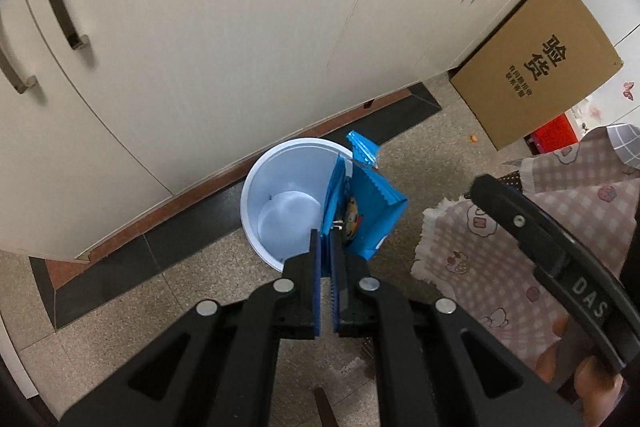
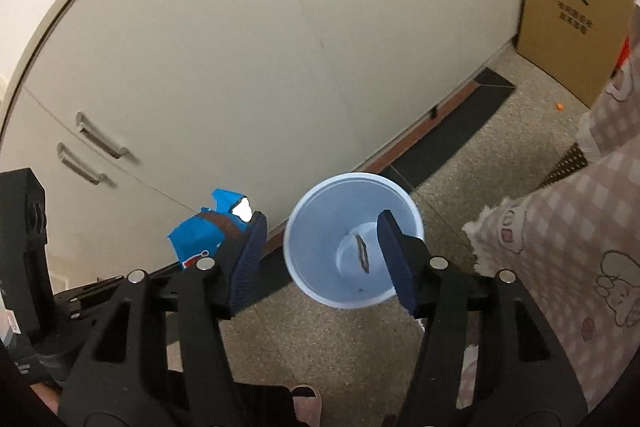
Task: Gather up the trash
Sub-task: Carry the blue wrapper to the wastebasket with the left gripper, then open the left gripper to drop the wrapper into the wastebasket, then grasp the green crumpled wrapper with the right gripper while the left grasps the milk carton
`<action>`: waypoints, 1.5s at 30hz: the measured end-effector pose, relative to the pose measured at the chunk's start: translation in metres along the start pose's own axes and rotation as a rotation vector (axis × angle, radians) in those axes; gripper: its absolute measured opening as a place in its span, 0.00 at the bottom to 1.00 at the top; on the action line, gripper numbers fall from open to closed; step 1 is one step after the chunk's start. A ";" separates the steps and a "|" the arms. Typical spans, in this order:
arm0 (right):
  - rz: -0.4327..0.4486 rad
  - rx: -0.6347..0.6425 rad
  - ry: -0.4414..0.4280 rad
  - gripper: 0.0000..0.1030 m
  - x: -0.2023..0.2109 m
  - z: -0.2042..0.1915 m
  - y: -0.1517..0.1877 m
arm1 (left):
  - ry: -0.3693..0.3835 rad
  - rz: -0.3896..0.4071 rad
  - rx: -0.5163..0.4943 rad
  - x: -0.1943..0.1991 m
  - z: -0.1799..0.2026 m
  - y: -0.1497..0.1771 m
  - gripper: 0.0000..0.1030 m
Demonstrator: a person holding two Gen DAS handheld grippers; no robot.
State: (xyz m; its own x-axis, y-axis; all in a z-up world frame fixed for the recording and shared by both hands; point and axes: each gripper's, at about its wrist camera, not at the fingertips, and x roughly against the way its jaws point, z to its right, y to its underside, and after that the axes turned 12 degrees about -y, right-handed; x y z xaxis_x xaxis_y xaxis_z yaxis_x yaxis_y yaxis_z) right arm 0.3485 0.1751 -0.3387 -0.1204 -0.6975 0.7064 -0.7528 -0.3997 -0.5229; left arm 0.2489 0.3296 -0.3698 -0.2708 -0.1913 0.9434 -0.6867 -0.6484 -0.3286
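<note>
A round light-blue bin [image 1: 280, 203] stands on the floor by the cupboard base. My left gripper [image 1: 327, 239] is shut on a blue snack wrapper [image 1: 368, 211] with a cartoon face, held above the bin's right rim. In the right wrist view the same bin [image 2: 320, 227] is below my right gripper [image 2: 324, 247], which is open and empty over its mouth. A small dark scrap [image 2: 362, 251] is inside the bin. The blue wrapper [image 2: 200, 235] shows to the left behind my left finger [image 2: 250, 251].
Cream cupboard doors [image 1: 224, 39] with metal handles stand behind the bin. A cardboard box [image 1: 540, 67] leans at the right. My checked pink clothing [image 1: 500, 247] fills the right side. The floor [image 1: 200, 275] is speckled tile with a dark border strip.
</note>
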 end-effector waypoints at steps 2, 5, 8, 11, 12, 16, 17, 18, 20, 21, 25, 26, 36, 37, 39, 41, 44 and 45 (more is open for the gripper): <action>0.009 0.004 0.030 0.57 0.006 0.003 0.003 | -0.002 -0.006 -0.010 -0.006 0.003 0.000 0.04; 0.022 0.017 0.073 0.59 0.012 0.007 0.008 | -0.001 -0.026 -0.013 -0.014 0.010 -0.001 0.04; 0.061 0.043 0.139 0.61 0.023 0.009 0.014 | -0.004 -0.045 -0.027 -0.022 0.016 -0.003 0.04; 0.131 0.052 0.197 0.65 0.039 0.009 0.016 | -0.008 -0.050 -0.038 -0.025 0.022 -0.010 0.04; 0.154 0.049 0.199 0.65 0.044 0.010 0.016 | -0.007 -0.046 -0.037 -0.024 0.023 -0.014 0.05; 0.189 0.026 0.193 0.65 0.055 0.009 0.013 | -0.011 -0.019 -0.022 -0.012 0.024 -0.028 0.41; 0.192 0.022 0.191 0.65 0.058 0.009 0.012 | -0.016 -0.016 -0.019 -0.009 0.024 -0.031 0.53; 0.195 0.017 0.183 0.65 0.061 0.007 0.011 | -0.019 -0.007 -0.015 -0.005 0.024 -0.032 0.54; 0.199 0.016 0.175 0.65 0.067 0.002 0.013 | -0.029 0.001 -0.007 0.002 0.021 -0.031 0.54; 0.198 0.016 0.172 0.65 0.069 0.003 0.012 | -0.025 0.000 -0.001 0.005 0.019 -0.030 0.54; 0.207 0.020 0.153 0.66 0.083 -0.009 0.014 | -0.020 0.021 0.029 0.026 0.011 -0.020 0.54; 0.211 0.021 0.149 0.66 0.086 -0.010 0.013 | -0.016 0.032 0.033 0.034 0.009 -0.016 0.54; 0.306 0.079 0.121 0.66 0.149 -0.061 0.021 | 0.011 0.192 0.042 0.134 -0.002 0.014 0.57; 0.329 0.084 0.117 0.66 0.160 -0.068 0.022 | 0.018 0.215 0.038 0.147 -0.001 0.016 0.57; 0.371 0.091 0.121 0.66 0.182 -0.077 0.023 | 0.038 0.285 0.032 0.182 0.002 0.023 0.61; 0.417 0.095 0.125 0.67 0.207 -0.085 0.026 | 0.061 0.339 0.019 0.210 0.007 0.029 0.61; 0.487 0.096 0.147 0.69 0.250 -0.091 0.035 | 0.099 0.404 -0.020 0.247 0.023 0.040 0.62; 0.512 0.093 0.157 0.69 0.266 -0.090 0.040 | 0.115 0.420 -0.039 0.257 0.030 0.045 0.64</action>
State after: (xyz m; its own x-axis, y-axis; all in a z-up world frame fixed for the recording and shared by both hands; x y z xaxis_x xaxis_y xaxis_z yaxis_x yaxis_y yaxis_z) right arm 0.2281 0.0275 -0.1284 -0.5568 -0.7227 0.4096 -0.5131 -0.0885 -0.8537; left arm 0.1691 0.2290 -0.1406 -0.6038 -0.3474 0.7175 -0.5253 -0.5035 -0.6859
